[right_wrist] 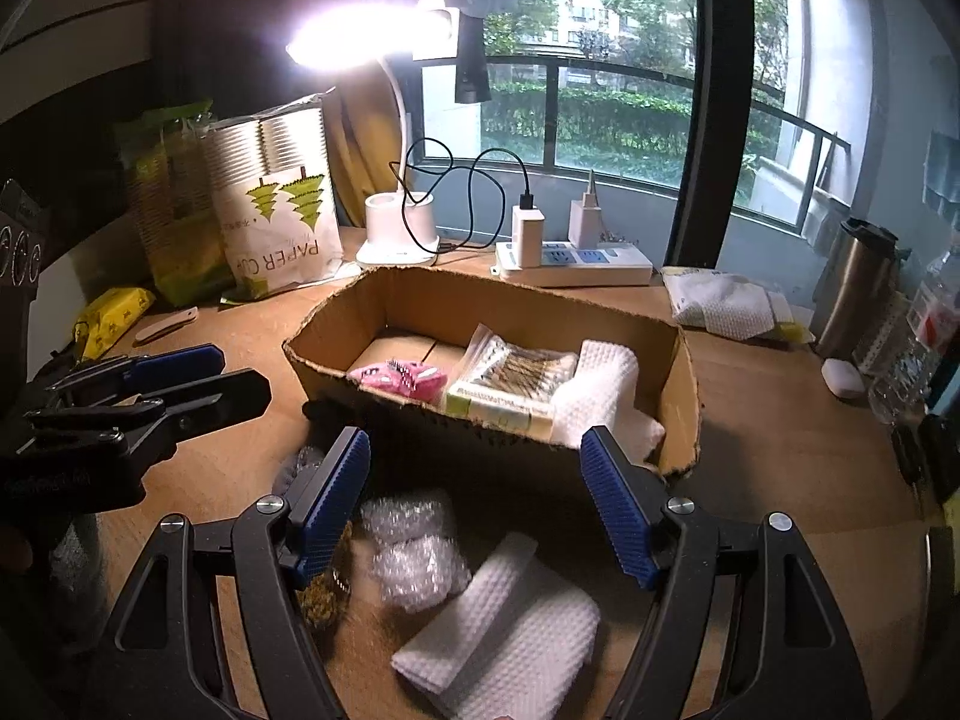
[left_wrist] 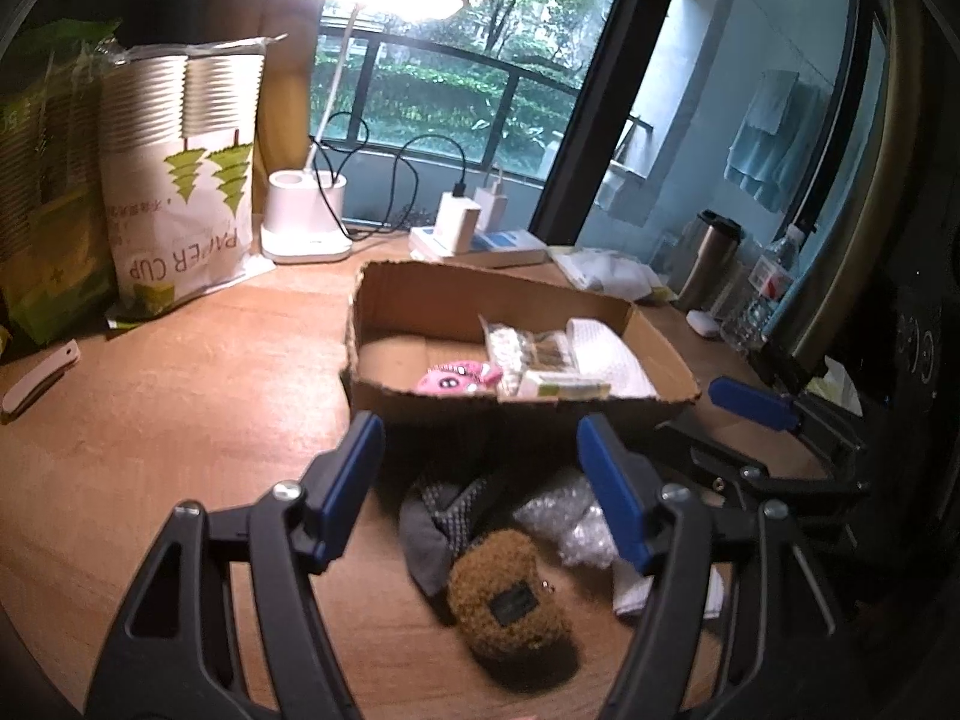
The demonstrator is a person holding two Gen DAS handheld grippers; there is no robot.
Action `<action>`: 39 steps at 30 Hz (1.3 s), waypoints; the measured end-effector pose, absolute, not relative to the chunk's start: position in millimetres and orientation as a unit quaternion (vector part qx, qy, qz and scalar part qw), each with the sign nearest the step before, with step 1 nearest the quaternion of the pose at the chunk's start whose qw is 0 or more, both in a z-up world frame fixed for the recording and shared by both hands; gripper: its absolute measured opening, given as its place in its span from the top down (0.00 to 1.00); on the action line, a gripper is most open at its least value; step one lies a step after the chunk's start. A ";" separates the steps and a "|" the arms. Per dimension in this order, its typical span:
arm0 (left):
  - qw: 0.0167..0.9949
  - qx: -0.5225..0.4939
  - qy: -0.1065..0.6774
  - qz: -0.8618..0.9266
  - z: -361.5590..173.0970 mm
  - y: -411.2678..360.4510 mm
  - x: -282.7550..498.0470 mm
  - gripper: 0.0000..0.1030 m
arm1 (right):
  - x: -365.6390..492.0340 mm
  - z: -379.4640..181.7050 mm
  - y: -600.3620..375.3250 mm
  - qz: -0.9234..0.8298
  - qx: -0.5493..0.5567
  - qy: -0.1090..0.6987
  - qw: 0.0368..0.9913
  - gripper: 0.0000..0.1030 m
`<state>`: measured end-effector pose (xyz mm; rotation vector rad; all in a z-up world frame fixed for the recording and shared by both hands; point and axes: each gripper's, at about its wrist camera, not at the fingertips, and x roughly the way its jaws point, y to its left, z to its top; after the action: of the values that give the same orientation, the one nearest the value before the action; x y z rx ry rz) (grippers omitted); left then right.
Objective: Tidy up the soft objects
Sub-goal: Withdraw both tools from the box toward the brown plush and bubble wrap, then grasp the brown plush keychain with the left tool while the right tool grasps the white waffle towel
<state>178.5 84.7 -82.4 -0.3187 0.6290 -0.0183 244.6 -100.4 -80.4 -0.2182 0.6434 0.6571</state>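
We see a wooden desk (right_wrist: 780,444) | lit white desk lamp (right_wrist: 360,39) glaring at the back | window (right_wrist: 600,120) with black railing, trees and a building outside | white power strip (right_wrist: 576,264) with chargers plugged in | pale blue wall (left_wrist: 720,138) at right.

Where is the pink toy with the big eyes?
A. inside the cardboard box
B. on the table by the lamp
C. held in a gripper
A: the pink toy lies inside the cardboard box, next to the packet of cotton swabs.
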 end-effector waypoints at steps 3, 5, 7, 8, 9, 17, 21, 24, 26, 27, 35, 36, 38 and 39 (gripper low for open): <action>0.937 -0.155 0.312 -0.009 -86.6 80.3 173.2 0.33 | 239.0 -85.4 -105.9 0.315 -0.103 0.314 0.890 0.26; 0.936 -0.155 0.316 -0.010 -90.5 77.0 170.1 0.33 | 235.6 -90.0 -109.5 0.313 -0.102 0.319 0.889 0.26; 0.935 -0.154 0.320 -0.011 -94.6 73.3 167.6 0.33 | 231.8 -94.5 -112.5 0.312 -0.102 0.323 0.888 0.26; 0.934 -0.154 0.323 -0.012 -96.2 71.5 166.6 0.33 | 229.9 -97.2 -114.6 0.311 -0.102 0.325 0.887 0.26; 0.933 -0.153 0.325 -0.013 -98.2 69.2 165.6 0.33 | 228.4 -99.3 -116.5 0.310 -0.101 0.327 0.887 0.26; 0.929 -0.146 0.341 -0.019 -110.7 55.9 159.2 0.33 | 220.7 -119.9 -132.7 0.298 -0.098 0.351 0.882 0.26; 0.927 -0.143 0.347 -0.019 -115.5 52.7 157.9 0.33 | 220.5 -130.0 -135.6 0.294 -0.096 0.364 0.878 0.26; 0.924 -0.141 0.356 -0.020 -121.6 49.9 158.0 0.33 | 221.7 -137.7 -137.4 0.290 -0.093 0.375 0.875 0.26; 0.921 -0.139 0.362 -0.020 -125.1 48.3 158.6 0.33 | 224.1 -143.2 -138.7 0.288 -0.091 0.384 0.873 0.26; 0.920 -0.137 0.366 -0.020 -127.0 47.1 158.9 0.33 | 225.2 -145.4 -139.2 0.287 -0.090 0.387 0.872 0.26; 0.910 -0.123 0.395 -0.010 -141.4 40.2 166.0 0.33 | 232.5 -155.6 -140.1 0.286 -0.077 0.412 0.862 0.26; 0.909 -0.122 0.399 -0.010 -142.9 39.0 167.1 0.33 | 233.0 -156.7 -139.3 0.285 -0.079 0.414 0.861 0.26; 0.907 -0.117 0.404 -0.010 -145.2 36.2 168.8 0.33 | 233.5 -160.3 -138.5 0.284 -0.082 0.419 0.858 0.26; 0.906 -0.114 0.406 -0.010 -146.2 34.6 169.8 0.33 | 233.7 -162.1 -138.2 0.284 -0.083 0.421 0.857 0.26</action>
<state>169.8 34.6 -146.2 -0.2364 0.8391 -0.0204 233.7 -138.2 -162.1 -0.1737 0.8853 0.5967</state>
